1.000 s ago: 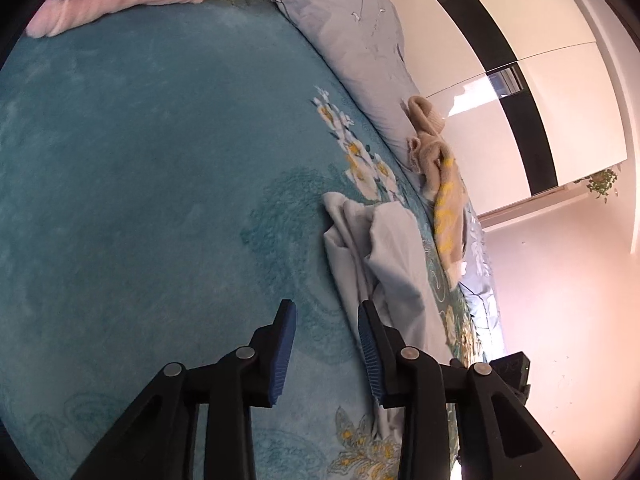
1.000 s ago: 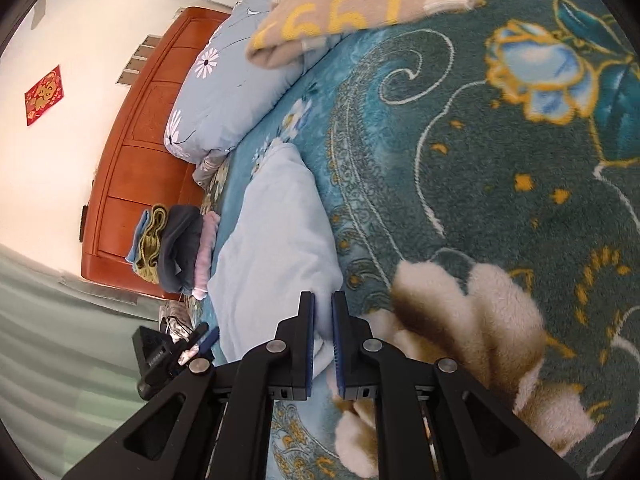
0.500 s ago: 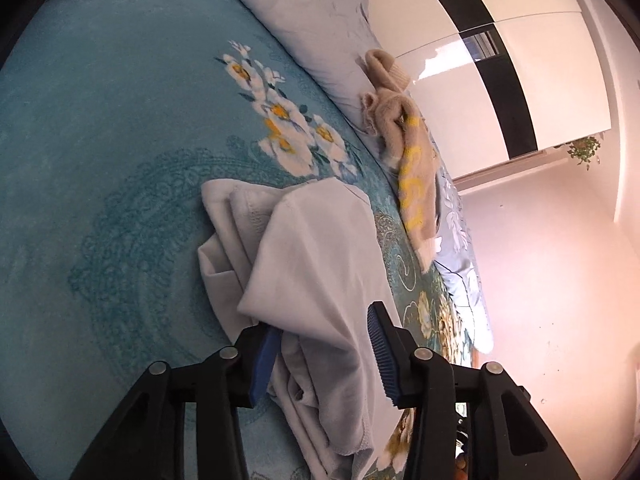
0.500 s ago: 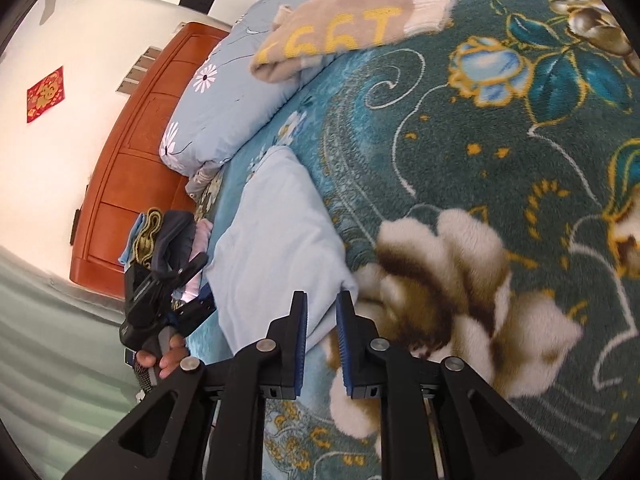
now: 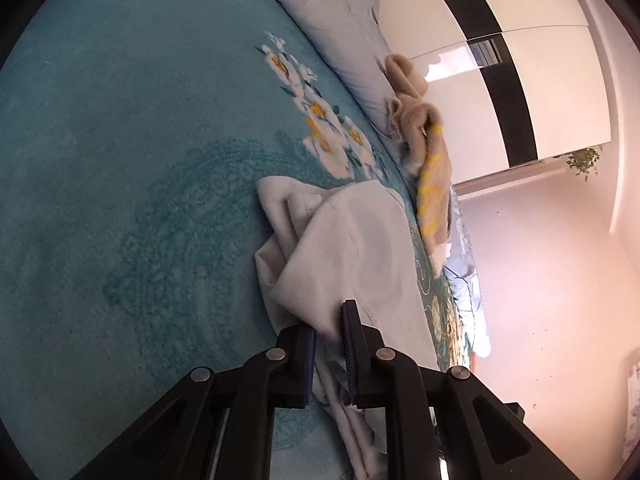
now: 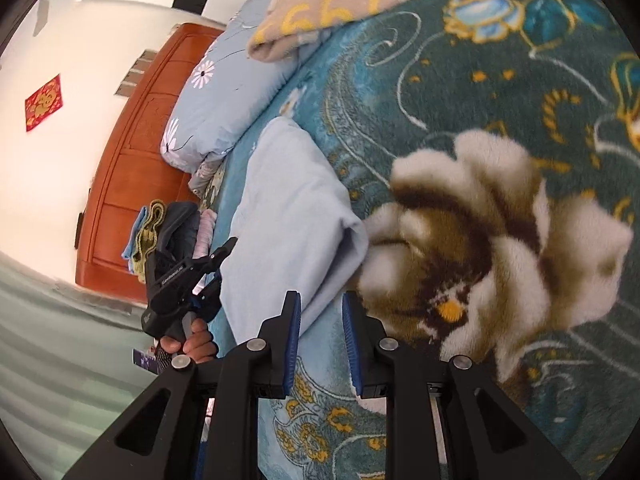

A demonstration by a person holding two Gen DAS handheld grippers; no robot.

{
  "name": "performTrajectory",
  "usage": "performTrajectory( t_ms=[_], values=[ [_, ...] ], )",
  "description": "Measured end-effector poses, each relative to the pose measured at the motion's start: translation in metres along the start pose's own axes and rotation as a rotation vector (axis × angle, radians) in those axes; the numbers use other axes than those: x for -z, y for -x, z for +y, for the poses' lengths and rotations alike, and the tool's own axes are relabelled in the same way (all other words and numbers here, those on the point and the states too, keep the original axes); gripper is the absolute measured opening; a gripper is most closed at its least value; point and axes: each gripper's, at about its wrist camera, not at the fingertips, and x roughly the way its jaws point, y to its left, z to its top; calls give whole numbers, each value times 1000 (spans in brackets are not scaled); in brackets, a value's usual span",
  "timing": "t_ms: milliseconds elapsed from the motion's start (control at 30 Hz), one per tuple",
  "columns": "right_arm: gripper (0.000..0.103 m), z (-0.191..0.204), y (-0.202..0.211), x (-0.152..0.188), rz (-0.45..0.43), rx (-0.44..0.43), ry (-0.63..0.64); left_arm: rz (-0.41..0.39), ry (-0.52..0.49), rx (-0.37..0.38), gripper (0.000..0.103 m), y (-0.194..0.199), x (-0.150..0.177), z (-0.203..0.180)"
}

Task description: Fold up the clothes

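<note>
- The pale blue garment (image 5: 352,248) lay bunched on the teal blanket (image 5: 120,160), in the lower middle of the left wrist view, and in the left middle of the right wrist view (image 6: 288,208).
- Big change: half a second earlier the left gripper (image 5: 330,354) stood spread around the cloth, and its jaws had just been closing. Now they were clenched on a gathered edge of the garment, cloth bunched between the pads.
- The right gripper (image 6: 318,344) went the other way. Its jaws had just been opening from nearly closed, and they stood apart with only the near corner of the garment reaching toward the gap. No pad pressed cloth, so it held nothing.
- My read: one end was secured and the other was being lined up for a second grasp, so the folding itself looked barely begun.
- In the right wrist view the garment's long axis ran from the lower middle up toward the pillow (image 6: 224,96) at upper left.
- The far end pointed at the pillow, the near end at the right gripper.
- A tan sweater (image 6: 332,8) lay well apart, top centre; folded clothes (image 6: 168,232) were stacked at middle left.
</note>
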Motion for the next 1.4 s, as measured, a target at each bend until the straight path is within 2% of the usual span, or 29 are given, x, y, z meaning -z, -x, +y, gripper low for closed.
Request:
performTrajectory(
  t_ms=[67,267,367,467,533,600,667,700,767,833,1000,1067,1167,1233,1267,1367,1400],
  values=[
    [41,-3,-2,1,-17,-1,-45,-10,-6,-6,20,6,-1,-2],
    [41,-4,-10,6,-87,15,-176,-63,10,-7,31,28,-3,1],
    [41,8,-14,9,-112,81,-145,-82,28,15,32,36,-3,7],
    [41,7,-22,10,-128,49,-165,-93,33,25,32,40,-4,9],
    [37,6,-24,10,-142,28,-182,-97,34,30,33,43,-4,10],
    [13,2,-28,9,-134,6,-195,-99,26,27,33,45,-7,9],
    [10,0,-29,6,-109,-4,-182,-101,16,21,37,46,-12,6],
    [9,-1,-30,5,-96,-8,-174,-102,10,16,41,47,-15,5],
    [7,1,-24,-4,-98,1,-132,-109,-11,3,56,46,-23,1],
    [6,3,-16,-13,-109,14,-96,-113,-32,-41,60,41,-32,-3],
    [6,2,-6,-37,-122,45,-59,-28,-63,-136,63,5,-46,-5],
    [6,-1,-5,-46,-123,53,-60,24,-69,-148,63,-12,-44,-3],
    [6,-1,-8,-50,-110,66,-48,53,-49,-72,65,-18,-38,-1],
    [6,0,-10,-52,-106,72,-40,112,-11,7,65,-24,-35,1],
    [6,0,-11,-53,-105,73,-39,133,-7,22,65,-28,-33,1],
    [6,-1,-11,-54,-103,71,-38,123,-46,4,64,-31,-29,-6],
    [6,-1,-11,-54,-102,70,-38,123,-43,19,63,-32,-28,-7]
  ],
)
